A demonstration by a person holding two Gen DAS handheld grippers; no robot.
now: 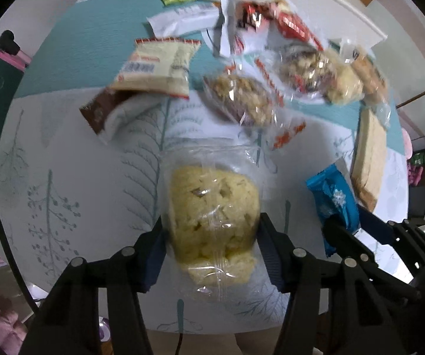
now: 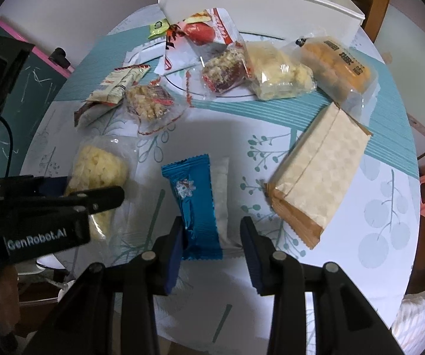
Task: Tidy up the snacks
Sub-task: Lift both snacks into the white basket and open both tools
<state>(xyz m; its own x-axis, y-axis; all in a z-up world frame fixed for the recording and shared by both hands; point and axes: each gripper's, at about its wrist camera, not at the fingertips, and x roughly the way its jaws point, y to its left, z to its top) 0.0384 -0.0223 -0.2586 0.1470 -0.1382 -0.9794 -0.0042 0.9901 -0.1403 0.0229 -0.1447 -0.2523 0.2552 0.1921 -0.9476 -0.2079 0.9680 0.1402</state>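
Gripping snacks, both claws on desk [image 2: 360,236].
Left claw [image 1: 211,245] pinches clear-bagged yellow puffed cake [image 1: 212,216]; right claw [image 2: 211,236] spread, straddling blue packet [image 2: 194,204], long axis pointing away.

Tablecloth [image 2: 316,266] white, teal leaf print (teal band beyond); on it blue wrapper [image 2: 196,207], pale yellow snack [image 1: 212,213], tan packet [image 2: 316,174].

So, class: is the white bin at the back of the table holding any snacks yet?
Cannot tell: only the white bin's outer wall and rim show; its inside is hidden.
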